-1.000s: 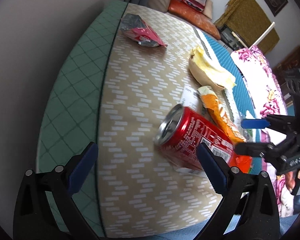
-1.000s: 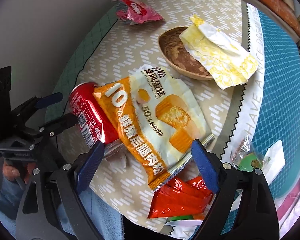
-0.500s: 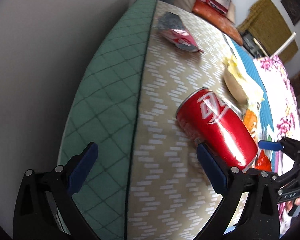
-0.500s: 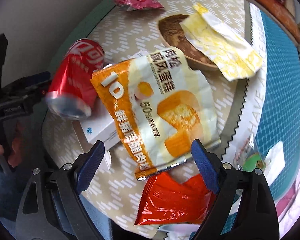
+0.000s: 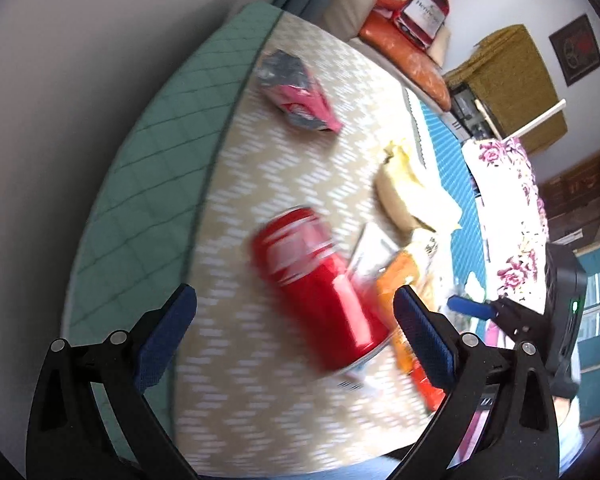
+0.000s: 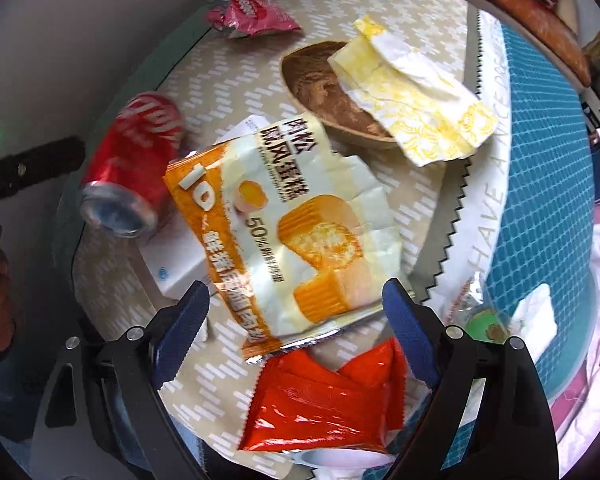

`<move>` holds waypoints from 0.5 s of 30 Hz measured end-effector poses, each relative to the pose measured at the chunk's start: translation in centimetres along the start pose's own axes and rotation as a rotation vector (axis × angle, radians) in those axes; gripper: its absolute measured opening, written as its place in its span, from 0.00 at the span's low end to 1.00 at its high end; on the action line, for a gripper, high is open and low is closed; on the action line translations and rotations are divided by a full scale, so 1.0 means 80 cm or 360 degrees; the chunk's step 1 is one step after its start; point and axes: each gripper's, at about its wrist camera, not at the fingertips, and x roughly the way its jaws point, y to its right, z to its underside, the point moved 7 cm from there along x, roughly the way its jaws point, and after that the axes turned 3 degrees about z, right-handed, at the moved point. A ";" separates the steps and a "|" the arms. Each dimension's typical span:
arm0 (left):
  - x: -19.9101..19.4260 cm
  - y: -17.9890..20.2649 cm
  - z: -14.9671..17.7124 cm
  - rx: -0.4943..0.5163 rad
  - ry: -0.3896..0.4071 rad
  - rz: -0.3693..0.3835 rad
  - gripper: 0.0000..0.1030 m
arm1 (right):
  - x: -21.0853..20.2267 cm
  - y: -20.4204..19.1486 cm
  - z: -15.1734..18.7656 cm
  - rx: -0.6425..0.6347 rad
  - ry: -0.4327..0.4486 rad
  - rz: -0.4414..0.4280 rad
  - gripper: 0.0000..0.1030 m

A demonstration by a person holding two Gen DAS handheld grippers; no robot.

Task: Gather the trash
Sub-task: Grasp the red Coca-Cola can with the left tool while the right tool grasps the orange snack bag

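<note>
A red soda can (image 5: 320,284) lies on its side on the beige patterned cloth (image 5: 284,168), blurred by motion, just ahead of my open, empty left gripper (image 5: 296,332). The can (image 6: 132,168) also shows at the left of the right wrist view. My right gripper (image 6: 296,320) is open and empty, low over an orange and white cake wrapper (image 6: 296,232) and a red packet (image 6: 324,400). A pink snack bag (image 6: 248,12) lies at the far end. A yellow paper wrapper (image 6: 412,92) rests on a brown bowl (image 6: 324,92).
A white card (image 6: 176,264) lies under the cake wrapper. A small green-printed wrapper (image 6: 480,320) sits on the blue mat (image 6: 540,184). A green quilted border (image 5: 148,168) runs along the wall side. Pillows and a boxed bottle (image 5: 420,12) lie at the far end.
The can has rolled or turned from pointing right to lying diagonally toward me. My left gripper has swung back toward the table middle. The right gripper has barely shifted.
</note>
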 end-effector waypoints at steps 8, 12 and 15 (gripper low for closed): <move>0.030 0.003 0.000 0.0038 -0.0037 -0.0159 0.96 | -0.011 0.044 0.016 0.0065 0.0013 -0.0014 0.82; 0.039 -0.031 0.017 -0.0016 -0.0090 -0.0210 0.96 | -0.011 0.054 0.019 0.0048 0.0008 -0.0013 0.82; 0.034 -0.036 0.023 0.0042 -0.0071 -0.0247 0.96 | -0.016 0.048 0.030 0.0049 0.0002 -0.0029 0.82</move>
